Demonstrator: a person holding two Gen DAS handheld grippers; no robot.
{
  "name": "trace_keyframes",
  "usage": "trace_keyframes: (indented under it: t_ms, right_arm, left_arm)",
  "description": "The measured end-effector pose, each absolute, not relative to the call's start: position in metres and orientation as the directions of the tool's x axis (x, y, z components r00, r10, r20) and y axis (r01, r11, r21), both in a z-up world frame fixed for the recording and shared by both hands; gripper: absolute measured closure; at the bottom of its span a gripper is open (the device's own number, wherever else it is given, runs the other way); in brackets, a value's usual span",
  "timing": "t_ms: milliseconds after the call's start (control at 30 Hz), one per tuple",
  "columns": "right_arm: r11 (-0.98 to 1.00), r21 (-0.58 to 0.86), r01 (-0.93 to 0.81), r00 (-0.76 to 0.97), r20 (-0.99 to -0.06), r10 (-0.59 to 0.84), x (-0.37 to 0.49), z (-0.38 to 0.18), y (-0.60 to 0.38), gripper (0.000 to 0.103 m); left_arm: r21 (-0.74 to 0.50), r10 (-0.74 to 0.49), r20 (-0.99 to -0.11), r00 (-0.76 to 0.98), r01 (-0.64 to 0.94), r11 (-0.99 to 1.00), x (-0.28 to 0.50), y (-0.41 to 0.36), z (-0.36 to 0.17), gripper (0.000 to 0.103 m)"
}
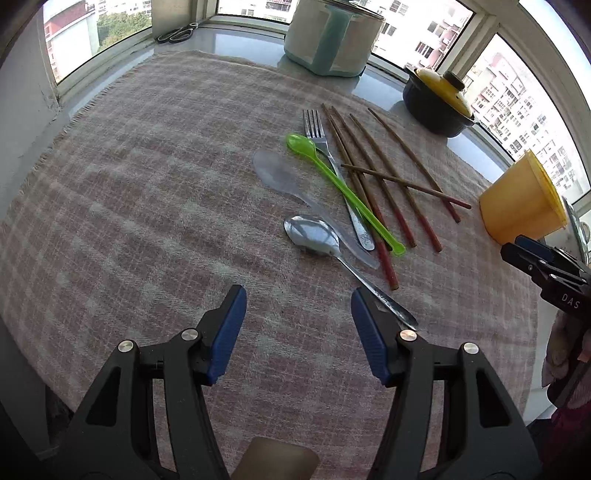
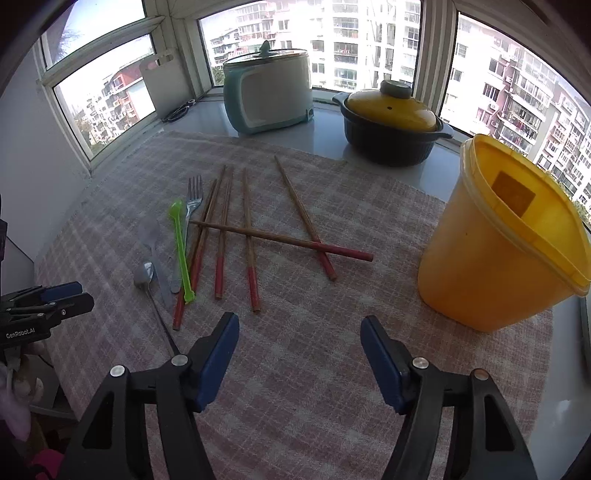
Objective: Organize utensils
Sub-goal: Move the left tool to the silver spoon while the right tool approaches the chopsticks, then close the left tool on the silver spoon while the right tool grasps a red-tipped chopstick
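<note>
Pink-and-cream checked cloth (image 2: pixel 332 369) covers the tabletop, and the utensils lie loose on it in a cluster. A metal spoon (image 1: pixel 314 234) lies nearest the left gripper (image 1: pixel 298 321), its handle running down to just beside the right-hand finger of that gripper; whether they touch I cannot tell. Next to it are a clear plastic spoon (image 1: pixel 277 173), a green plastic spoon (image 1: pixel 332 173) lying across a metal fork (image 1: pixel 317 129), and several red-tipped wooden chopsticks (image 2: pixel 251 258), one of which lies crosswise over the others. A yellow plastic cup (image 2: pixel 498 251) stands upright at the right edge of the cloth, well apart from the cluster (nothing can be seen inside it from the right wrist view). The right gripper (image 2: pixel 299 350) hangs over bare cloth between the chopsticks and the cup. Both pairs of blue-padded fingers are spread apart with nothing between them, grasping nothing. Behind the cloth, on the window ledge, stand a pale blue and white cooker (image 2: pixel 269 96) and a dark pot with a yellow lid (image 2: pixel 391 122), and black scissors (image 1: pixel 177 33) lie in the far left corner.
</note>
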State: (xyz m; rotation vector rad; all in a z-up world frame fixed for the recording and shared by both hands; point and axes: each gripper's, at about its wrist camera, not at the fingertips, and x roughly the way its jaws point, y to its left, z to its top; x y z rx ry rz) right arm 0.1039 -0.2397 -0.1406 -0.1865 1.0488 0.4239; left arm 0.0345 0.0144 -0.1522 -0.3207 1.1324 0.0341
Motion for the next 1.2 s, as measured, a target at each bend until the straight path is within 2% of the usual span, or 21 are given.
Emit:
trace_keyframes:
  t_ms: [100,200,267,333,400,500,633,733,1200]
  right_arm:
    - [0.873,0.043,-0.486,0.399,-0.878,0.265,0.113,-0.141,-0.232,0.04]
    - [0.836,0.059,-0.546,0.362,-0.883,0.299,0.125,-0.137,-0.226,0.044]
    - [0.815,0.054,-0.577,0.346,-0.887,0.304,0.134,-0.136,-0.221,0.046]
    - [0.79,0.051,-0.611,0.317,-0.899,0.303,0.144,-0.139,-0.216,0.051]
    - [0.764,0.048,-0.643,0.284,-0.912,0.297,0.155,-0.141,-0.21,0.057]
    - [0.723,0.026,-0.69,0.248,-0.93,0.271,0.168,-0.143,-0.201,0.059]
    - [0.68,0.018,-0.733,0.2,-0.95,0.24,0.187,-0.148,-0.192,0.061]
    - [0.655,0.014,-0.756,0.168,-0.962,0.214,0.201,-0.156,-0.185,0.063]
    - [0.52,0.003,-0.854,0.065,-0.991,0.113,0.219,-0.185,-0.143,0.067]
  left_arm:
    - [-0.255,-0.143,-0.898,0.416,-0.227,0.94,0.037,0.01,-0.16,0.042]
    - [-0.345,-0.223,-0.888,0.402,-0.263,0.901,0.039,0.01,-0.167,0.042]
    - [-0.395,-0.262,-0.878,0.4,-0.297,0.869,0.041,0.009,-0.171,0.048]
    - [-0.43,-0.289,-0.872,0.396,-0.335,0.839,0.044,0.008,-0.176,0.06]
    - [-0.447,-0.3,-0.87,0.391,-0.368,0.815,0.048,0.006,-0.179,0.067]
    - [-0.469,-0.321,-0.869,0.377,-0.418,0.778,0.055,0.003,-0.187,0.075]
    - [-0.442,-0.29,-0.886,0.363,-0.466,0.766,0.064,-0.002,-0.197,0.087]
    - [-0.429,-0.273,-0.893,0.358,-0.491,0.758,0.069,-0.004,-0.202,0.09]
    - [-0.378,-0.198,-0.908,0.369,-0.518,0.767,0.089,-0.005,-0.204,0.092]
